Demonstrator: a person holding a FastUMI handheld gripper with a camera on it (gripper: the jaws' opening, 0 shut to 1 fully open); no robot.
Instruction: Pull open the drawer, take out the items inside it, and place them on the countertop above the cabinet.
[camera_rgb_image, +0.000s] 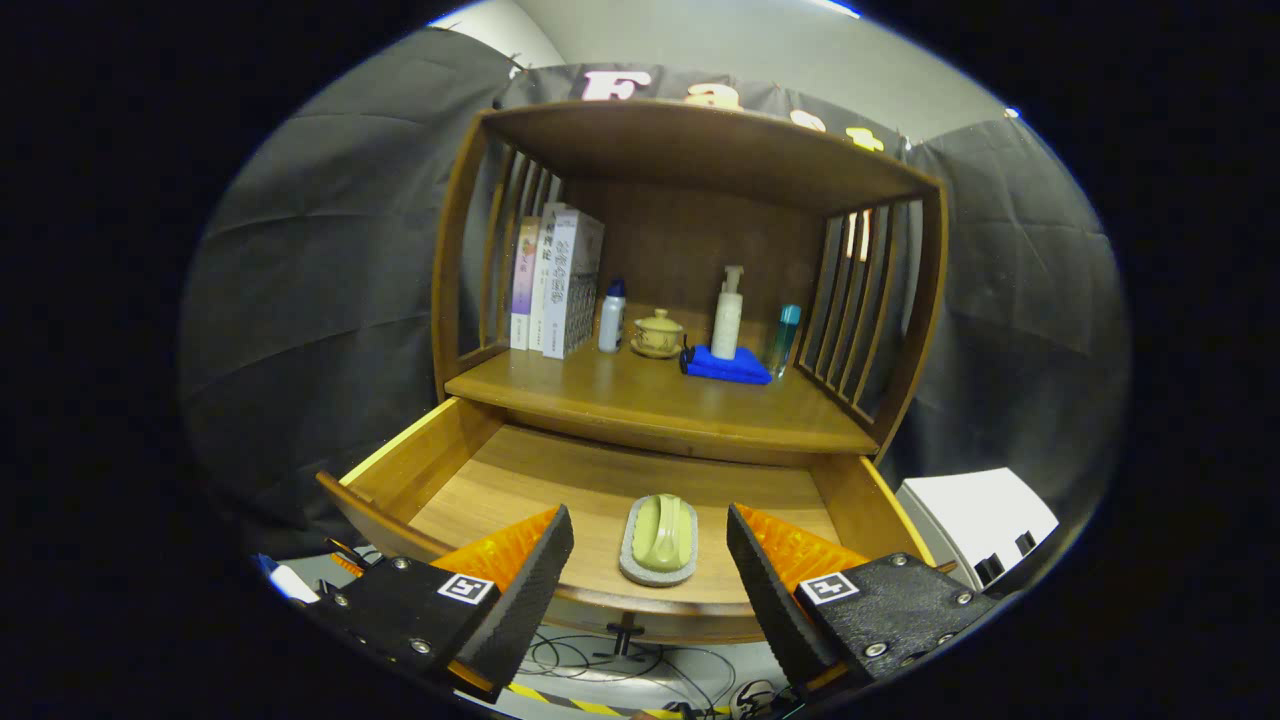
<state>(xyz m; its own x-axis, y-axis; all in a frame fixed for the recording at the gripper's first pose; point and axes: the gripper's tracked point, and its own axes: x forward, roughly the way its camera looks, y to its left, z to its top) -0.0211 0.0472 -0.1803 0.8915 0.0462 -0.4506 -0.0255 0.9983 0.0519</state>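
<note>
Tongs up close, lower part of the frame

The tongs (650, 575) show two broad wedge-shaped fingers (525, 590) with ribbed inner faces, set well apart. Each sits on a dark textured block studded with round silver screws, and each block carries a small square black-and-white marker on top. Translucent ridged panels back both fingers.

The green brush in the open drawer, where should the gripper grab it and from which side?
Probably grip the raised green handle of the brush across its narrow width, coming down from above. It lies flat on the drawer floor, its long axis pointing away, already in line between the open gripper fingers.
</note>
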